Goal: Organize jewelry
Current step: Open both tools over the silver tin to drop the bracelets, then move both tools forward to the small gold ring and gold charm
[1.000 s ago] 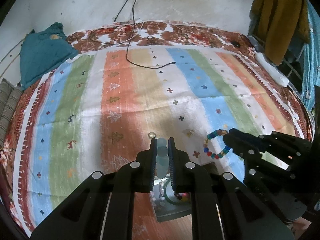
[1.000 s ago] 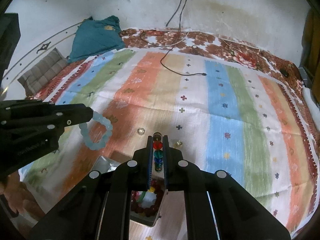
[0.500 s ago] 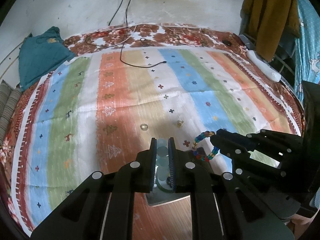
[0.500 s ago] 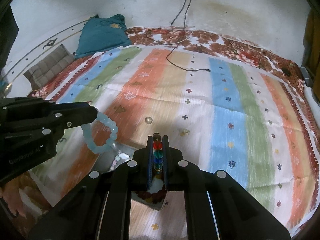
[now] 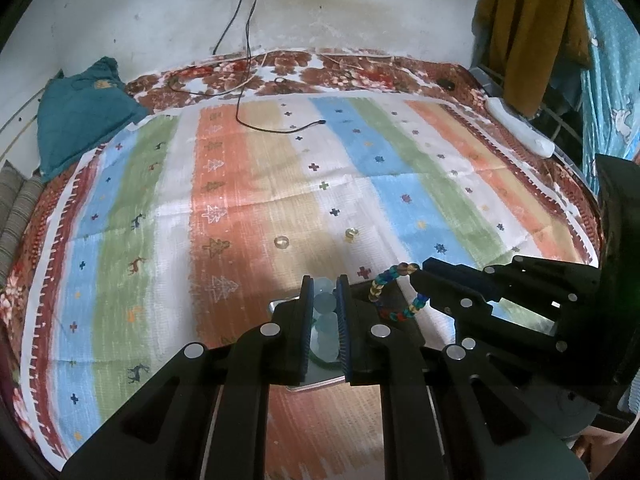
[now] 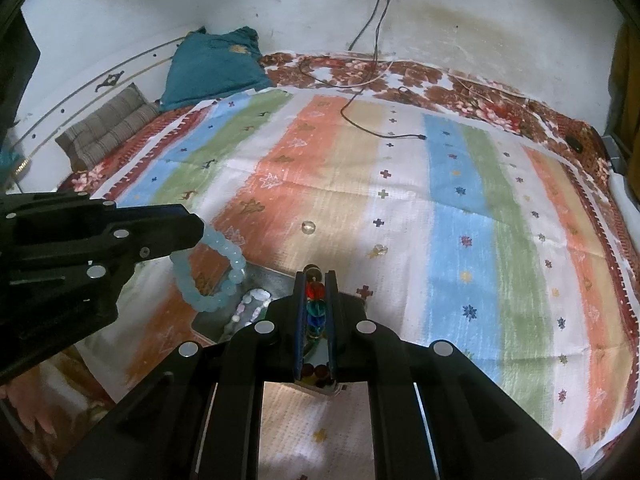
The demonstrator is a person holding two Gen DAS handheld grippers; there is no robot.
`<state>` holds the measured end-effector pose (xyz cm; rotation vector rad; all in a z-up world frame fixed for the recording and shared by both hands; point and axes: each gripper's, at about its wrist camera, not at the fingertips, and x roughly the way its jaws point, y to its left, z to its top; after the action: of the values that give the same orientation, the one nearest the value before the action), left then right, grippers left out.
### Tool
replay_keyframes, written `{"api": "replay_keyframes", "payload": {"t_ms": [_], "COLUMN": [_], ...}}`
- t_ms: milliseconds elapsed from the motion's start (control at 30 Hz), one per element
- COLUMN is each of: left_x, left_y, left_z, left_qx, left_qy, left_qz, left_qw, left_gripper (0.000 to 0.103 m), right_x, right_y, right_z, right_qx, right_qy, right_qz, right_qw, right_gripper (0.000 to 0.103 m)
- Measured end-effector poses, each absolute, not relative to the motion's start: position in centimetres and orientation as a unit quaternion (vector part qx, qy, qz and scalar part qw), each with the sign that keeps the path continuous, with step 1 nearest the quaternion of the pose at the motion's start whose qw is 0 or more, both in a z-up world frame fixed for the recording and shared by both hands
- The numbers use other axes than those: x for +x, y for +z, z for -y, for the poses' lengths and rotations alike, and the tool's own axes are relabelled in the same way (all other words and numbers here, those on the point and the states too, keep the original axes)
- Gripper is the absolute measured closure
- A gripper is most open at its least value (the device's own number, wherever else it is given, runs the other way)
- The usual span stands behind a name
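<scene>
Striped bedspread (image 5: 248,200) (wall behind); both grippers (image 5: 325,292) (image 6: 315,284) clamp bead bracelets (image 5: 325,320) (image 6: 315,300).

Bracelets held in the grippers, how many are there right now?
2. The pale blue bead bracelet hangs from the left gripper; the multicolored bead bracelet is pinched in the right gripper. More beaded pieces lie in the metal tray below, partly hidden.
</scene>
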<state>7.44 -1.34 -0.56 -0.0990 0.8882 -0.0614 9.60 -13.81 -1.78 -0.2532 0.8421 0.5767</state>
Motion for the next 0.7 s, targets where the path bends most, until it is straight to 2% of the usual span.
{"api": "replay_keyframes", "payload": {"t_ms": [200, 233, 333, 467, 533, 700], "left_x": [7.7, 7.7, 7.7, 7.8, 7.9, 8.2], "left_y": [-1.0, -0.9, -0.8, -0.8, -0.9, -1.1], "left_z": [1.2, 1.1, 0.5, 0.0, -0.1, -0.4], "left_qx": [-0.053, -0.055, -0.067, -0.072, -0.073, -0.077], "left_qy": [-0.021, -0.018, -0.011, 0.000, 0.002, 0.008], "left_qz": [-0.446, -0.445, -0.443, -0.443, -0.444, -0.448], "left_qw": [0.893, 0.893, 0.894, 0.893, 0.893, 0.891], "left_gripper": [0.091, 0.090, 0.084, 0.080, 0.076, 0.073], "right_x": [9.9, 10.1, 10.5, 10.9, 11.2, 11.9], "right_y": [-2.0, -2.0, -2.2, -2.3, -2.4, -2.8], "right_z": [13.7, 13.9, 14.3, 14.7, 14.8, 14.9], "right_qx": [-0.114, -0.112, -0.105, -0.100, -0.096, -0.094], "right_qy": [0.268, 0.263, 0.253, 0.247, 0.245, 0.242], "right_qz": [-0.410, -0.412, -0.420, -0.427, -0.433, -0.445], "right_qw": [0.864, 0.865, 0.865, 0.864, 0.862, 0.857], "right_gripper": [0.092, 0.091, 0.074, 0.073, 0.071, 0.065]}}
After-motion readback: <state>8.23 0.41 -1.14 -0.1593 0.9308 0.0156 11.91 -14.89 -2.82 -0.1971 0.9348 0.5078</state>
